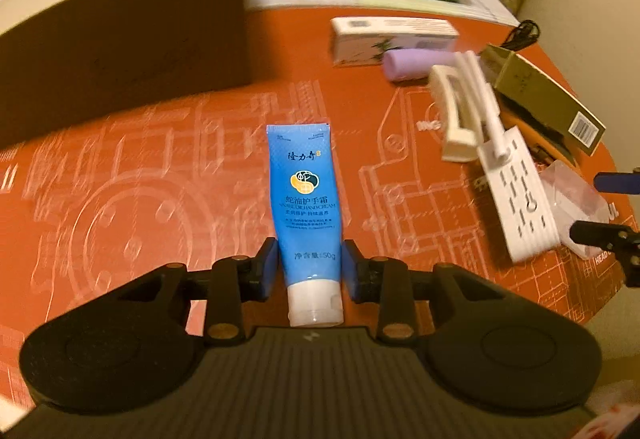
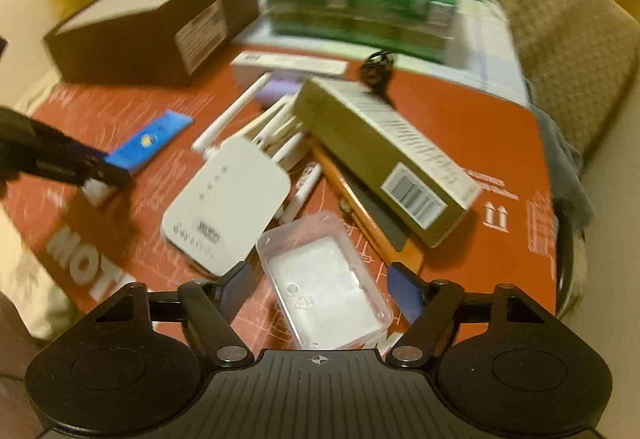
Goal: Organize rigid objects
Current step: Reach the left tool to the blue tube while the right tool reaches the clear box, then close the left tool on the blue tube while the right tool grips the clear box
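Left gripper [image 1: 310,265] clamped on hand-cream tube [image 1: 305,195]

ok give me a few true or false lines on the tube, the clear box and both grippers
1. The left gripper has its pads on the blue tube. True.
2. The tube's cap points away from the camera. False: the white cap is nearest it.
3. The right gripper clamps the clear plastic box. False: the box lies between open fingers.
4. The white router lies beside the clear box. True.
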`<state>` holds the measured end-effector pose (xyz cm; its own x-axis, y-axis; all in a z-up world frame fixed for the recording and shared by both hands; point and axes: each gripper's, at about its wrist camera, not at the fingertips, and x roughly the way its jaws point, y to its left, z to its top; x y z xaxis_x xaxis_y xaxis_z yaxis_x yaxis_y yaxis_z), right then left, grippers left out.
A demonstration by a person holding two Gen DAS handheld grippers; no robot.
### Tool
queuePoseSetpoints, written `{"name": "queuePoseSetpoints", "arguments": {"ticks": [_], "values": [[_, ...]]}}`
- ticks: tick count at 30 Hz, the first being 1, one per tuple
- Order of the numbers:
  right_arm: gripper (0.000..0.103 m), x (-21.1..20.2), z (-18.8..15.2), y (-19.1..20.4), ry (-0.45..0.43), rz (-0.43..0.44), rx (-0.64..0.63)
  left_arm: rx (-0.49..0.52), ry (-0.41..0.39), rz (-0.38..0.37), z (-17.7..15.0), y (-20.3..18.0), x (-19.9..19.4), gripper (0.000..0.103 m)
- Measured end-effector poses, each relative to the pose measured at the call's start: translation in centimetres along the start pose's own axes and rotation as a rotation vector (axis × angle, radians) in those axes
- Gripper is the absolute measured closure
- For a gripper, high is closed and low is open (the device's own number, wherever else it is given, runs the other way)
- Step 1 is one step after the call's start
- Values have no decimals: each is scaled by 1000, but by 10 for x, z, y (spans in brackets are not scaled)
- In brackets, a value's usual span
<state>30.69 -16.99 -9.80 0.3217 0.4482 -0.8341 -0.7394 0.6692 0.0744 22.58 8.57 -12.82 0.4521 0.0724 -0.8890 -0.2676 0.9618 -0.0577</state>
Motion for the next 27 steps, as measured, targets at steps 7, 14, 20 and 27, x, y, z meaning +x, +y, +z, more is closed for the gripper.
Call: {"name": "queuePoseSetpoints", "arguments": {"ticks": [7,14,20,27], "values": [[42,17,6,-3,21,31,-84,-55,1,31,-19,-1,-13,74],[51,23,5,-2,27,29,-65,-29,-17,82,-13,-9,-7,69],[51,20,3,-3,22,25,-52,1,-11,113,-9,-13,1,68],[51,16,-2,-3,18,28,-43,-2,-16,136,-9,-18,1,70]]}}
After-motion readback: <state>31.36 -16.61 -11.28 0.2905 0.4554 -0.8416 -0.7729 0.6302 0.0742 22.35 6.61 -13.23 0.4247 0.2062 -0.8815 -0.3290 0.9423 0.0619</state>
